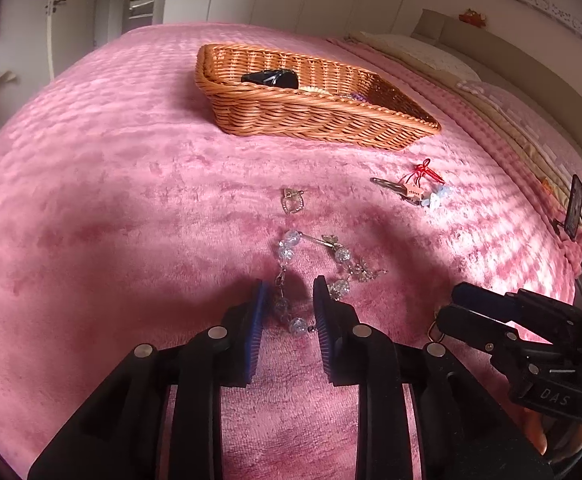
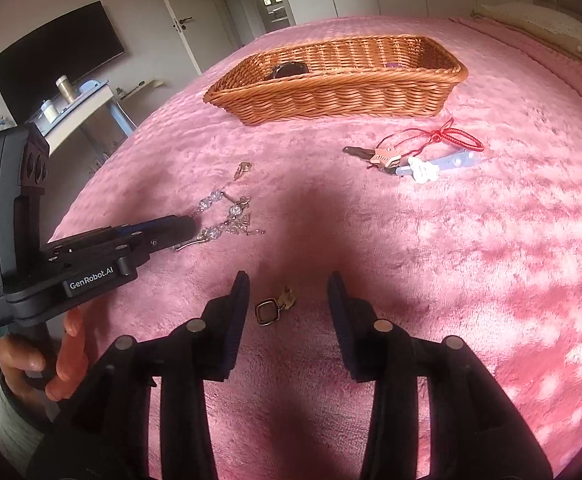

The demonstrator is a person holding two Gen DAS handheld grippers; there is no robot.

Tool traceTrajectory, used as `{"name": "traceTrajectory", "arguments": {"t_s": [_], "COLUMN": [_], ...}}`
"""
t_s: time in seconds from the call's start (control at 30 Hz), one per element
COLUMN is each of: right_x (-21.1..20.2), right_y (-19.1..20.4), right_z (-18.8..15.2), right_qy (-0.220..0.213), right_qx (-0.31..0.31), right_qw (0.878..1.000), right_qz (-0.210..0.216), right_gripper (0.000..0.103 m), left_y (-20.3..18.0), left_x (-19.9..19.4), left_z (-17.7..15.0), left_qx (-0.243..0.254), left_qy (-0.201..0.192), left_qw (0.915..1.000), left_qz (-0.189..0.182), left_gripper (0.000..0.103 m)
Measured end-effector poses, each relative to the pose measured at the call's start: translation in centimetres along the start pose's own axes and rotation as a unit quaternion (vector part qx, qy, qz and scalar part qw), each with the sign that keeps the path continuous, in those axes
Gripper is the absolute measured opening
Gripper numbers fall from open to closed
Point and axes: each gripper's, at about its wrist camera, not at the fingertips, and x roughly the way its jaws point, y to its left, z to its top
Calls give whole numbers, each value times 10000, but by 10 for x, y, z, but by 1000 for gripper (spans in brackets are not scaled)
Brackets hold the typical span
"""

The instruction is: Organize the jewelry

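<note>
On the pink blanket (image 1: 111,200) lies a bead bracelet (image 1: 311,276) with clear, shiny beads and a thin metal chain. Part of its chain runs right between the two blue pads of the left gripper (image 1: 290,296). The jaws of this gripper stand apart, one on each side of the chain, and are not squeezing it. A little past the bracelet sits a small sparkly clip (image 1: 291,200), apart from the beads. Over on the right side, the right gripper (image 2: 288,292) hangs low over a small square charm (image 2: 268,311) with a little gold piece joined to it. Its jaws are wide apart too, and the charm lies on the blanket between them, touching neither pad. Farther off lies a bunch of keys (image 2: 387,158) with a red string loop (image 2: 451,136) and a pale blue tag beside it. Beyond all of this stands a brown woven basket (image 1: 331,116). Something black and shiny (image 1: 271,78) rests inside it, and a bit of purple peeks over its rim, too small to tell what it is. A person's hand (image 2: 51,356) holds the handle of the left gripper.
</note>
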Motion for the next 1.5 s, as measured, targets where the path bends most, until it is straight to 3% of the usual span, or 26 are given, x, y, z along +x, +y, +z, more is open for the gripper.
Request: {"name": "traceTrajectory", "arguments": {"t_s": [0.1, 0.13, 0.17, 0.2, 0.73, 0.9, 1.23, 1.5], "right_x": [9, 11, 12, 13, -31, -43, -65, -12], "right_y": [4, 7, 9, 12, 4, -5, -10, -48], "right_z": [0, -1, -1, -2, 23, 41, 129, 202], "right_qy": [104, 95, 111, 116, -327, -401, -1135, -1027], "right_qx": [-90, -179, -251, -308, -118, 97, -265, -66], "right_qw": [9998, 9995, 9993, 9991, 9990, 9973, 9928, 9947], "right_qz": [-176, -250, -261, -253, 286, 603, 274, 58], "right_gripper": [33, 17, 9, 9, 7, 7, 7, 7], "left_y": [-2, -3, -3, -3, -14, -27, -44, -52], "left_x": [4, 5, 5, 6, -50, -71, -83, -30], "left_z": [2, 2, 3, 2, 26, 44, 125, 192], "left_qx": [49, 65, 81, 90, 179, 387, 612, 494], "left_qy": [23, 28, 22, 17, -755, -1119, -1708, -1791], "left_qw": [9999, 9999, 9998, 9995, 9946, 9916, 9816, 9790], "left_qz": [111, 138, 198, 287, -694, -528, -591, -838], "left_gripper": [23, 22, 12, 6, 7, 7, 7, 7]}}
